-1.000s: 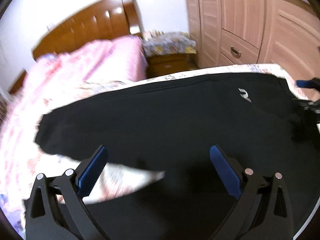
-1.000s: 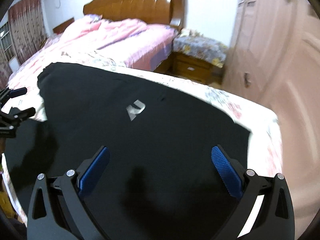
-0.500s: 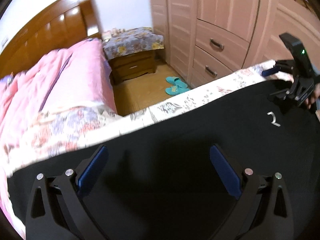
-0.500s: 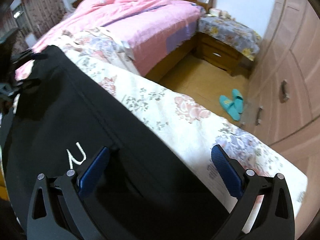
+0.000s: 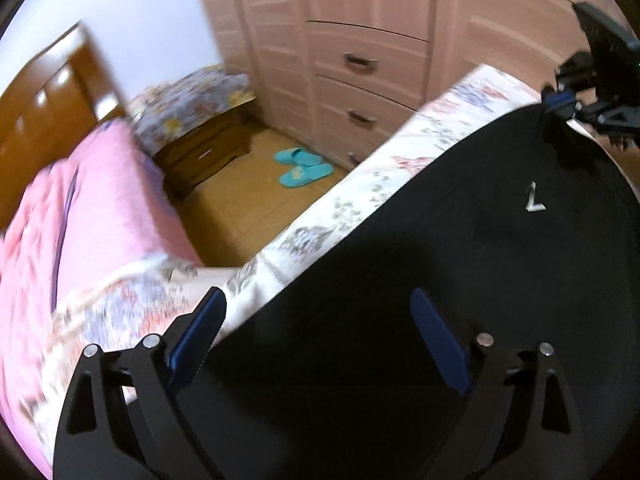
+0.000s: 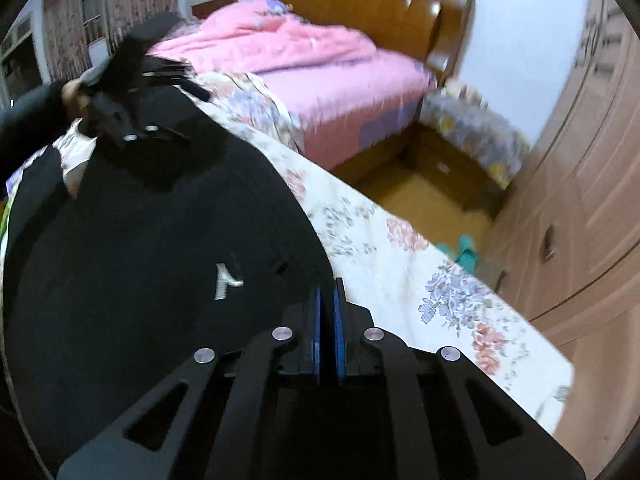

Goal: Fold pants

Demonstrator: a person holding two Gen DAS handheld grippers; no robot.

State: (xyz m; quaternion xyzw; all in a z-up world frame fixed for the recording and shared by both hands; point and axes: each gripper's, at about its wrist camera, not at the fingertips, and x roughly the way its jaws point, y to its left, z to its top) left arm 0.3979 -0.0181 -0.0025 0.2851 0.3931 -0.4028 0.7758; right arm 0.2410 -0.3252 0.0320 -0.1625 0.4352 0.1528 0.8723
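**A:** Where are the pants (image 5: 460,264) lying?

**B:** Spread flat on a bed with a flowered sheet (image 6: 400,276). They are black, with a small white logo (image 6: 226,280) on the cloth. Their far edge runs alongside the sheet's bare strip, which borders the wooden floor (image 5: 244,208).

**A:** What is the right gripper (image 6: 328,312) doing?

**B:** Its jaws are clenched, blue pads almost touching, right at the edge of the pants near the logo. In the left wrist view it sits at the far corner of the dark cloth, and the fabric rises to it in a small peak, so it appears to be pinching the cloth there.

**A:** And the left gripper (image 5: 320,320)?

**B:** Its jaws are wide but closing. The left blue pad hangs over the flowered sheet, the right one over the pants, so the edge of the cloth lies between them. The pads are not pressing on anything. From the right wrist view that gripper is blurred, at the other end of the pants, with a bit of a hand (image 6: 74,94) behind it.

**A:** Anything else around?

**B:** A second bed with a pink quilt (image 6: 288,52) and wooden headboard (image 6: 360,4), a nightstand (image 5: 204,148), turquoise slippers (image 5: 302,166) on the floor, and a wardrobe with drawers (image 5: 360,60).
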